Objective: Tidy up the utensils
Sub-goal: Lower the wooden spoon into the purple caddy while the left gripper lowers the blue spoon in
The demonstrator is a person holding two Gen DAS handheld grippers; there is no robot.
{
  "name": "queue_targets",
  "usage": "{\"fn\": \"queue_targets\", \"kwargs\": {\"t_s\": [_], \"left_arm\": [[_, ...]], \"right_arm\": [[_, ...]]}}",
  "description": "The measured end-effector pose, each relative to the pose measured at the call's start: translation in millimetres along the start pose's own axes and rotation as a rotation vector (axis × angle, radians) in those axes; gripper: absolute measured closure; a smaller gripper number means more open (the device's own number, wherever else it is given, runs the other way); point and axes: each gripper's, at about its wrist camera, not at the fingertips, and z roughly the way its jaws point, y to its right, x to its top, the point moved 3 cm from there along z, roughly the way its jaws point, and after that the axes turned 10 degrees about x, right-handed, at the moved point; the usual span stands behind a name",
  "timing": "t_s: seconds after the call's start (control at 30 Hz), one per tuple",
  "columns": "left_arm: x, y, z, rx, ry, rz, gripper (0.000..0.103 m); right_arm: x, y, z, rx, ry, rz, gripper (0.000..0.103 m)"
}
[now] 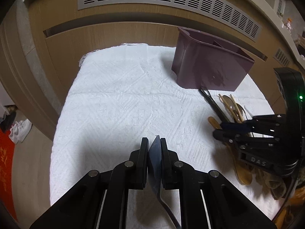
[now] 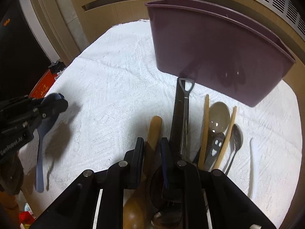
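My left gripper [image 1: 154,143] is pinching a blue spoon [image 2: 41,143] by its bowl, pads pressed flat on both sides. Long axis runs back toward me, handle trailing down below the jaws; bowl edge pokes up just past the fingertips. Matte blue plastic, thin flat handle. It's off the cloth, shadow beneath it.

My right gripper [image 2: 151,143] sits w/ jaws a little apart, straddling a wood spoon [image 2: 155,131]; can't tell if the pads press on it. Its handle points away from me, toward the bin; round bowl lies under the gripper body.

Just right of that gripper is the pile, all roughly parallel, pointing away: black tool [image 2: 180,114] w/ loop end touching the bin's base, two chopsticks [image 2: 205,129], shiny steel ladle [image 2: 219,114], slotted steel piece, small steel spoon [image 2: 236,135], white plastic handle farthest right.

Bin [image 1: 209,64] ahead-right of the left gripper: purple glossy plastic, curved walls, divider inside, upright.

All on a white towel [image 1: 114,105], woven diamond texture, frayed far edge. Behind it, tan wood panel w/ a slotted grey vent. Shoes on the floor far left.
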Motion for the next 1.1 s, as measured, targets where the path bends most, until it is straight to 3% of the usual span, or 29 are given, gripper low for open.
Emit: {"fn": "queue_targets", "kwargs": {"t_s": [0.2,0.37,0.53,0.7,0.83,0.97,1.1], "left_arm": [[0,6,-8,-0.031,0.012,-0.013,0.092],[3,18,-28,-0.042,0.041,-0.006,0.092],[15,38,-67,-0.045,0.126,0.011,0.092],[46,57,-118,-0.018,0.259,0.016,0.092],[92,75,-161,0.028,0.421,0.035,0.092],[148,93,-195,0.104,0.619,0.044,0.092],[196,108,-203,0.167,0.79,0.031,0.092]], "right_arm": [[12,-12,5,-0.05,0.008,-0.082,0.091],[1,-20,-38,-0.024,0.115,-0.111,0.091],[-12,-17,-93,0.001,0.244,-0.093,0.091],[-12,-20,-158,-0.005,0.426,-0.112,0.091],[6,-21,-203,-0.031,0.538,-0.144,0.091],[45,-11,-247,-0.081,0.639,-0.169,0.091],[87,2,-282,-0.148,0.718,-0.196,0.091]]}}
